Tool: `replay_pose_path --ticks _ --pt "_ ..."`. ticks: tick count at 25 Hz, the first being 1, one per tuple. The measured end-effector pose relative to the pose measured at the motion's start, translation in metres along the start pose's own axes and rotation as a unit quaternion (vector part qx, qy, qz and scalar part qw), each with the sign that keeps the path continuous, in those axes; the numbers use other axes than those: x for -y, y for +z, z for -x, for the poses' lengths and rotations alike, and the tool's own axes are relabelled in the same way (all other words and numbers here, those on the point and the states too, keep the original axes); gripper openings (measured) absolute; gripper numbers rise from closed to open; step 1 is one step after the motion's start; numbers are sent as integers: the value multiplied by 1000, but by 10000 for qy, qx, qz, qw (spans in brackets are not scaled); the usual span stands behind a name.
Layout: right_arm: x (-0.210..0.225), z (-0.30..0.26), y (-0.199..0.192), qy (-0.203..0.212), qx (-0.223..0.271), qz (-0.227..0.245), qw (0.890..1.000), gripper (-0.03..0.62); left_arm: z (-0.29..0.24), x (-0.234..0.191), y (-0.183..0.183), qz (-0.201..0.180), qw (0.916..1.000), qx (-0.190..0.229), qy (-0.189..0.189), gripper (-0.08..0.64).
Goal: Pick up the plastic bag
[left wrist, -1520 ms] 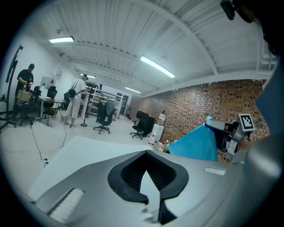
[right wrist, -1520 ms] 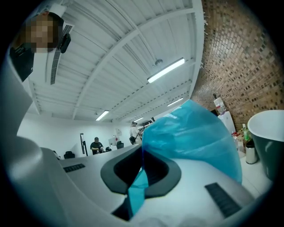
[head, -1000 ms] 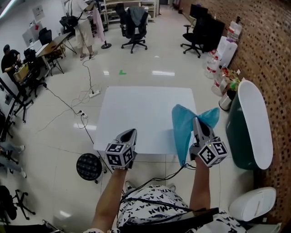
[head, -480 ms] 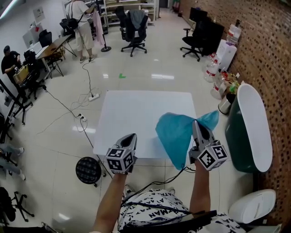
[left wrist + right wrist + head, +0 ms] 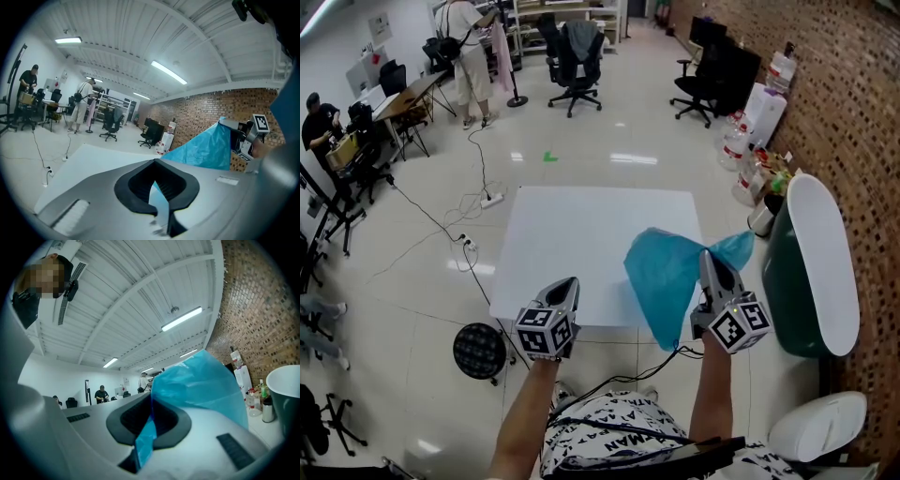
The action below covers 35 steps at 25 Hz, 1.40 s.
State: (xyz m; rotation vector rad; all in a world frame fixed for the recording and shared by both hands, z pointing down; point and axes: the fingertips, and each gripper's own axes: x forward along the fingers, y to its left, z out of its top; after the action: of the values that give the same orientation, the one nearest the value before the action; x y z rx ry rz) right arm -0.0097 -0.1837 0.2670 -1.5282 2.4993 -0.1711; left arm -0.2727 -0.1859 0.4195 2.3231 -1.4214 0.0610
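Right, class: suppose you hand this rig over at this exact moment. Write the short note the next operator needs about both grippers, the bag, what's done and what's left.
Left gripper: jaws together, nothing in them, held over the near edge of the white table.
Right gripper: jaws clamped on a fold of the blue plastic bag.
Bag: raised, hanging from the right gripper over the table's near right corner; it appears to be clear of the tabletop.
Done: the bag is gripped and lifted.
Left: probably nothing but keeping the right jaws closed so that it does not slip.
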Motion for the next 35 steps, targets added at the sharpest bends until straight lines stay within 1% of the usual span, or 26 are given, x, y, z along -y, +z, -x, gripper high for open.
replay_pose_path --ticks 7,14,17,20,23,25,27,29,31,33,34,35 --pt "38 14 2 -113 60 -108 9999 11 -4 9 -13 43 9999 -88 100 0" --pt "99 16 16 -231 100 -317 9992 11 -10 26 -20 100 9995 -164 232 0" --pt "129 23 26 -236 99 -334 9991 11 -13 34 -35 171 9988 -255 387 0" --pt "158 21 38 -221 89 -116 9996 11 -15 35 -47 189 9980 -266 548 0" --pt "179 9 52 -136 72 215 9997 11 -13 27 -51 267 9969 -264 687 0" --pt "189 0 61 -126 87 466 9988 9 -15 22 -52 327 9966 -287 701 0" --pt "190 -13 67 10 82 800 9968 9 -20 19 -52 299 9969 -360 629 0" --pt "173 -30 64 403 -67 1112 9930 9 -24 14 -53 240 9972 -468 537 0" --pt "146 -55 48 857 -440 1300 9868 9 -25 5 -54 226 9972 -538 478 0" --pt "118 -83 12 1156 -933 1585 9761 11 -27 -6 -54 217 9971 -561 457 0" --pt "104 -97 -14 1279 -1211 1790 9680 11 -27 -12 -53 214 9971 -573 459 0" --pt "88 -109 -47 1406 -1515 2016 9574 11 -27 -18 -53 216 9969 -590 465 0"
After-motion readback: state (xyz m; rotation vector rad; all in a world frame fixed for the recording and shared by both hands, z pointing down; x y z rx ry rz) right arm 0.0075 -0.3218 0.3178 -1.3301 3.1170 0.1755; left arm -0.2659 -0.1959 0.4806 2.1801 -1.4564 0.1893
